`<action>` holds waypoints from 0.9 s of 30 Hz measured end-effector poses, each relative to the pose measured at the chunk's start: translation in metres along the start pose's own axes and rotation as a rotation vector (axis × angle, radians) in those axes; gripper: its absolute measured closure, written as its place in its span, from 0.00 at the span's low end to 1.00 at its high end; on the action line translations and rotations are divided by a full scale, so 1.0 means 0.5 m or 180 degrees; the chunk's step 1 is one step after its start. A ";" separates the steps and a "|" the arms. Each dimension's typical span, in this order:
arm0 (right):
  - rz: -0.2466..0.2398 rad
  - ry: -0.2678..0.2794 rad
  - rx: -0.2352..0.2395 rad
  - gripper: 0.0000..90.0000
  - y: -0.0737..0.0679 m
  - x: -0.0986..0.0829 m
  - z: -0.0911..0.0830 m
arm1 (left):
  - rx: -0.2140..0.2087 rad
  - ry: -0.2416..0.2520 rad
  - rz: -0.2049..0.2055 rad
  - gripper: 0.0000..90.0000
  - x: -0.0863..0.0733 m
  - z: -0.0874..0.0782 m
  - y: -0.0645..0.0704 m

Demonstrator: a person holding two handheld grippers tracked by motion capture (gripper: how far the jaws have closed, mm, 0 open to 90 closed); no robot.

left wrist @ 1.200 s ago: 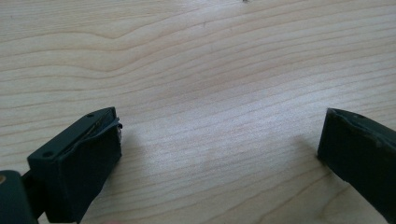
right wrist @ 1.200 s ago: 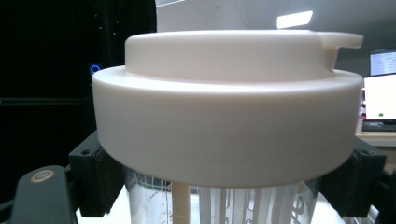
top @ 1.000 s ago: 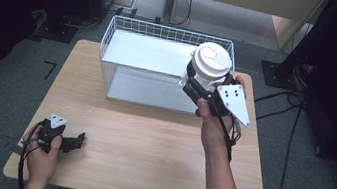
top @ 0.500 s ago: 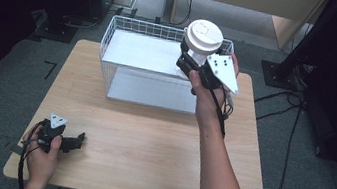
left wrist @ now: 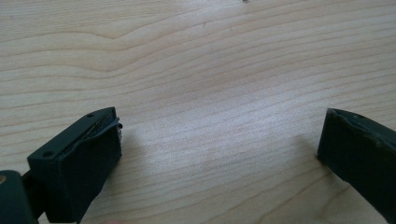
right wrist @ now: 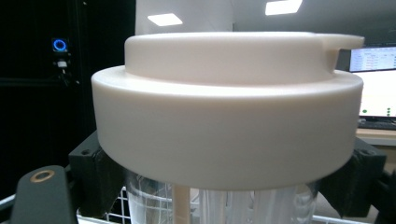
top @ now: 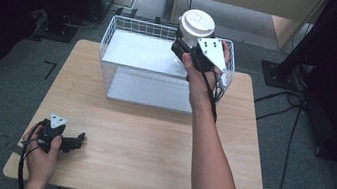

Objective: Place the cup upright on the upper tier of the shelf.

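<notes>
Right hand-held gripper (top: 184,46) held up over the wire basket (top: 114,41), at about 1 o'clock on the table (top: 150,137). Its jaws clamp a clear cup (top: 194,27) just below the white lid (right wrist: 224,112); cup upright, off the table, above the basket's right half. In the right gripper view the lid has a raised inner disc and a small tab at the upper right; the clear wall below it shows pale ribbing, contents not readable. No print or logo visible on lid or cup.

Basket: white wire, rectangular, at 12 o'clock on the table, with a pale flat floor. Nothing seen lying in the part of it that shows.

Left hand-held gripper (top: 70,143) at 7 o'clock, near the table's front edge, held low in the left hand (top: 41,156). Left gripper view: jaws spread wide, bare wood grain between them, gripping nothing.

Distant monitor (right wrist: 376,74) behind the cup, text too small to read.
</notes>
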State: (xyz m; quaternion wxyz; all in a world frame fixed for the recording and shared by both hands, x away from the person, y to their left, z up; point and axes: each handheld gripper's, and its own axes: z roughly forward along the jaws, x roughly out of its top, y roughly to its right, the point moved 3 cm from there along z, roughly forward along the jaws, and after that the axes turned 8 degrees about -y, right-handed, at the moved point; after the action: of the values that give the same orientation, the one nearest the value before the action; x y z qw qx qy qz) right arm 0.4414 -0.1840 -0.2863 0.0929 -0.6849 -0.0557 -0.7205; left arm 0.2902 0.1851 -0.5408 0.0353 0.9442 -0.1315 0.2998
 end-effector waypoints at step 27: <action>0.0180 -0.0322 0.0005 0.16 0.011 -0.036 0.064 | 0.0000 -0.0001 0.0002 0.00 0.000 0.000 0.000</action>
State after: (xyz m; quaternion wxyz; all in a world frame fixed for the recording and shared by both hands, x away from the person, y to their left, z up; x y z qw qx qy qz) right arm 0.4745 -0.1816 -0.3029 0.1108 -0.7217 -0.0415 -0.6820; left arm 0.2902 0.1851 -0.5407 0.0353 0.9442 -0.1318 0.2996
